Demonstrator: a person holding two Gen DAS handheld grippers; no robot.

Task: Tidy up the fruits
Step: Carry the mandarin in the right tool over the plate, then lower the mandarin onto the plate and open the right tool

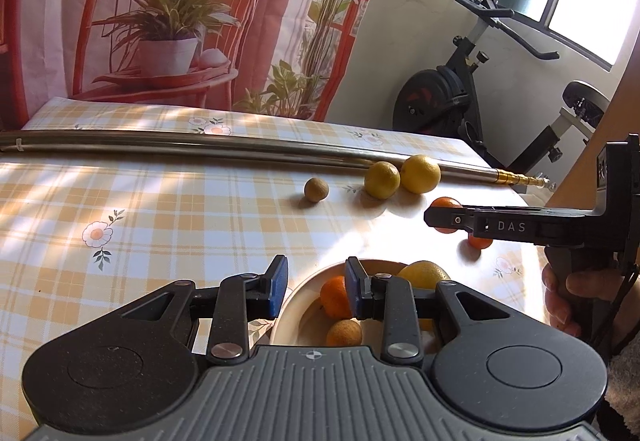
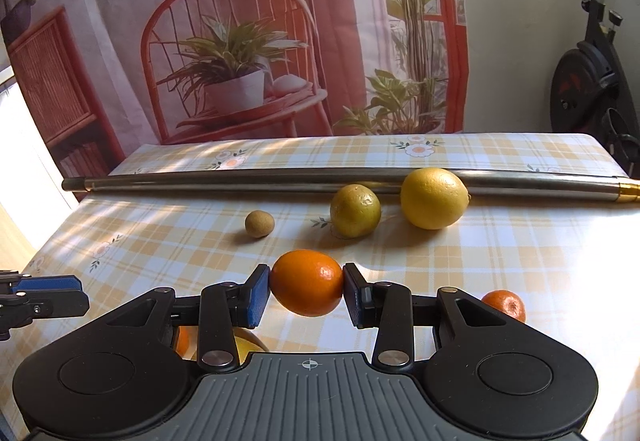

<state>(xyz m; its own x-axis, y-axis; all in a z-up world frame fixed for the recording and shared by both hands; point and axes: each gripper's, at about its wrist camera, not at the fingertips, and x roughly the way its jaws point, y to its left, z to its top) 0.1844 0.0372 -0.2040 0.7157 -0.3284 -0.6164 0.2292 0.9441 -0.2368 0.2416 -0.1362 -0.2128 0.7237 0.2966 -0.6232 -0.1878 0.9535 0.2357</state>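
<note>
**Right gripper pinching an orange above the desk**

Right gripper [image 2: 307, 291] is pinching an orange [image 2: 307, 282] across its widest part, one blue pad on each side, and the fruit is hanging clear of the checked cloth on the desk [image 2: 500, 253]. From where I am standing the hold is looking sound: the pads are sitting at the fruit's middle, not up near either end where a round skin would squirt out. An orange like this is probably light, firm but a little yielding, and its waxy peel is shining in the sun, so I am guessing a moderate squeeze is enough and a hard one would bruise it.

Left gripper [image 1: 316, 287] is spread and holding nothing, hovering over the near rim of the bowl [image 1: 296, 293], which is already carrying three or so citrus fruits.

Waiting on the cloth are a brown fruit [image 2: 259, 224], a greenish lemon [image 2: 355, 211], a yellow lemon [image 2: 434, 198] resting against the metal pole [image 2: 240, 179], and a small mandarin [image 2: 505, 304] just beside the right gripper. The brown one is small and is likely needing a centred, careful pinch.
</note>
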